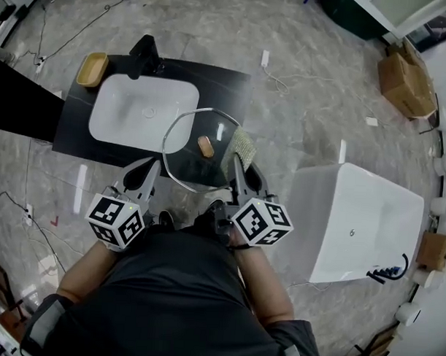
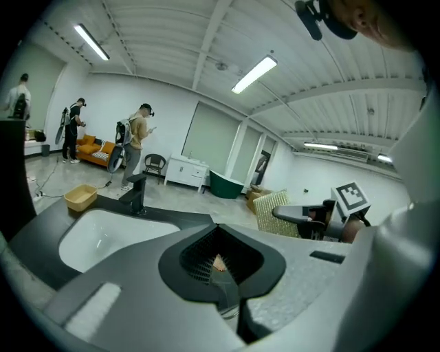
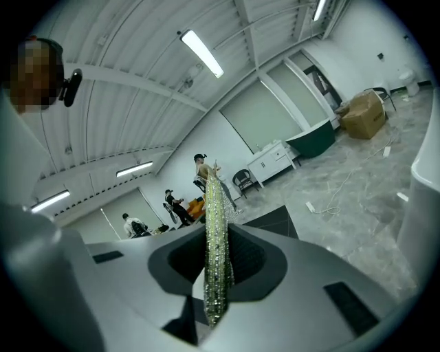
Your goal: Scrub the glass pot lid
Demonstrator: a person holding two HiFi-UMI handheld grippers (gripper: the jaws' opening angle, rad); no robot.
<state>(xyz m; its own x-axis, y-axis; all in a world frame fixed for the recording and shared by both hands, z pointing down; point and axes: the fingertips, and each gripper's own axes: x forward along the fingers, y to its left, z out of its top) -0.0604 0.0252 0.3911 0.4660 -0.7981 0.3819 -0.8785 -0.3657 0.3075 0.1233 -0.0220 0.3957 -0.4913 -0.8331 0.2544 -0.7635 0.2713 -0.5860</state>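
Observation:
The round glass pot lid point(image 1: 186, 156) with a wooden knob point(image 1: 205, 145) hangs over the counter's front edge. My left gripper point(image 1: 156, 165) is shut on the lid's near-left rim. In the left gripper view the jaws point(image 2: 224, 276) pinch the thin glass, and the knob point(image 2: 218, 262) shows through it. My right gripper point(image 1: 236, 164) is shut on a glittery scrub pad point(image 1: 244, 146) that stands at the lid's right edge. In the right gripper view the pad point(image 3: 215, 227) sticks up edge-on from the shut jaws point(image 3: 216, 276).
A black counter point(image 1: 226, 82) holds a white basin point(image 1: 130, 112), a black faucet point(image 1: 145, 55) and a yellow dish point(image 1: 92, 68). A white tub point(image 1: 360, 222) stands on the right, cardboard boxes point(image 1: 405, 81) beyond it. Several people point(image 2: 137, 141) stand far back.

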